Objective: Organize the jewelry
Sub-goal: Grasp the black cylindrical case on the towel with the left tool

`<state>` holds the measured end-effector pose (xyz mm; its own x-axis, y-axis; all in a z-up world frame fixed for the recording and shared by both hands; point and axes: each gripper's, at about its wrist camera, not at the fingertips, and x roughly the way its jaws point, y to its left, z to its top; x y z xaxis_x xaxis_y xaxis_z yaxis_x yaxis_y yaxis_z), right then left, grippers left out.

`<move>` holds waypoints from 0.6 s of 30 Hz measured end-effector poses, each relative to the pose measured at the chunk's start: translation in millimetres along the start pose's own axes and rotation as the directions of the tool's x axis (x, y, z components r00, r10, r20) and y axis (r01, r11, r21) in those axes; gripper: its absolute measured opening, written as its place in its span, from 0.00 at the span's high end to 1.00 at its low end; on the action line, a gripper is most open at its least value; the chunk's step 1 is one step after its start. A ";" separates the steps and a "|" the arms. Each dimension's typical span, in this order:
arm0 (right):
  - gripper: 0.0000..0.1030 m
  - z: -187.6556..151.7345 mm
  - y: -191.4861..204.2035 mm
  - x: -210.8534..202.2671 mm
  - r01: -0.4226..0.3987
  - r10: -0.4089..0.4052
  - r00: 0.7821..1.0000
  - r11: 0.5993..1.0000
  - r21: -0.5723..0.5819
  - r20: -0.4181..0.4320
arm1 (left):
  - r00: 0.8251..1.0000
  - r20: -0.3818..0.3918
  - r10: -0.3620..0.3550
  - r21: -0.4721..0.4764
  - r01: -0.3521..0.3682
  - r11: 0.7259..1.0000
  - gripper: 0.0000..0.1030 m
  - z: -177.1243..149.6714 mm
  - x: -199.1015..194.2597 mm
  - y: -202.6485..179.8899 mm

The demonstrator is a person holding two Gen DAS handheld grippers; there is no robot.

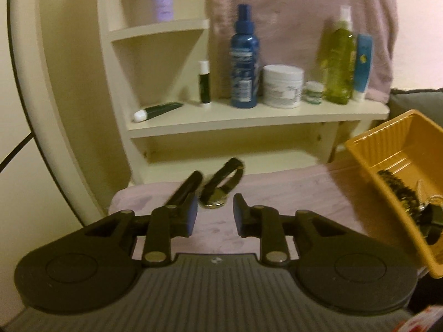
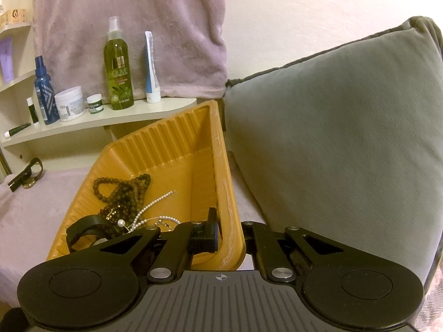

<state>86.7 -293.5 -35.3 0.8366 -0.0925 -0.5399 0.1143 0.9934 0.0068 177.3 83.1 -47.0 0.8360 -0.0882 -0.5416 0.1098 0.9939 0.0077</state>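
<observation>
A wristwatch (image 1: 220, 186) with a dark strap and gold case lies on the mauve cloth, just beyond my open, empty left gripper (image 1: 215, 213); it also shows far left in the right wrist view (image 2: 27, 177). My right gripper (image 2: 229, 235) is shut on the right wall of an orange plastic tray (image 2: 166, 149) and holds it tilted. In the tray lie a dark bead necklace (image 2: 124, 191), a pearl strand (image 2: 149, 207) and a black band (image 2: 83, 228). The tray also shows at the right of the left wrist view (image 1: 387, 149).
A cream shelf unit (image 1: 249, 116) stands behind, holding a blue bottle (image 1: 245, 58), a white jar (image 1: 282, 85), a green spray bottle (image 1: 339, 58) and tubes. A grey cushion (image 2: 346, 127) stands right of the tray. A mauve towel (image 2: 133, 27) hangs behind.
</observation>
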 end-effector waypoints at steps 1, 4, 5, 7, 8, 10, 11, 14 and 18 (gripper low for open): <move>0.95 -0.2 -0.1 0.1 0.000 0.000 1.000 1.000 -0.001 0.000 | 1.000 -0.003 0.006 0.004 -0.006 1.000 0.76 -0.9 4.0 2.2; 0.95 0.3 -1.1 1.7 -0.002 0.002 1.000 1.000 0.001 -0.003 | 1.000 -0.015 0.025 0.017 -0.025 1.000 0.75 -6.0 15.2 10.6; 0.95 0.2 -1.5 1.7 -0.002 0.002 1.000 1.000 0.001 -0.004 | 0.999 -0.019 0.032 0.024 -0.032 0.999 0.75 -7.7 19.4 13.3; 0.95 0.7 -1.9 2.3 -0.003 0.003 1.000 1.000 0.003 -0.007 | 0.999 -0.027 0.046 0.032 -0.045 0.998 0.75 -11.0 28.1 18.8; 0.95 0.5 -1.8 2.3 -0.003 0.003 1.000 1.000 0.003 -0.007 | 0.998 -0.031 0.049 0.033 -0.048 0.998 0.74 -12.2 32.3 21.2; 0.95 0.5 -2.6 2.8 -0.003 0.003 1.000 1.000 0.005 -0.011 | 0.998 -0.041 0.057 0.041 -0.055 0.998 0.73 -13.9 42.3 25.4; 0.95 0.3 -3.6 3.2 -0.006 0.007 1.000 1.000 0.011 -0.013 | 0.997 -0.043 0.060 0.048 -0.058 0.997 0.72 -14.6 46.4 26.4; 0.95 -0.1 -6.3 4.6 -0.009 0.009 1.000 1.000 0.021 -0.022 | 0.997 -0.054 0.055 0.068 -0.051 0.996 0.71 -15.7 61.1 29.4; 0.95 -0.4 -6.9 5.7 -0.003 0.003 1.000 1.000 0.020 -0.029 | 0.996 -0.071 0.054 0.091 -0.047 0.995 0.71 -17.3 80.5 33.2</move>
<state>90.5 -300.9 -38.8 0.8211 -0.0872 -0.5641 0.1228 0.9921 0.0255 239.0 110.1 -104.9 0.8005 -0.0298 -0.5986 0.1190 0.9868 0.1100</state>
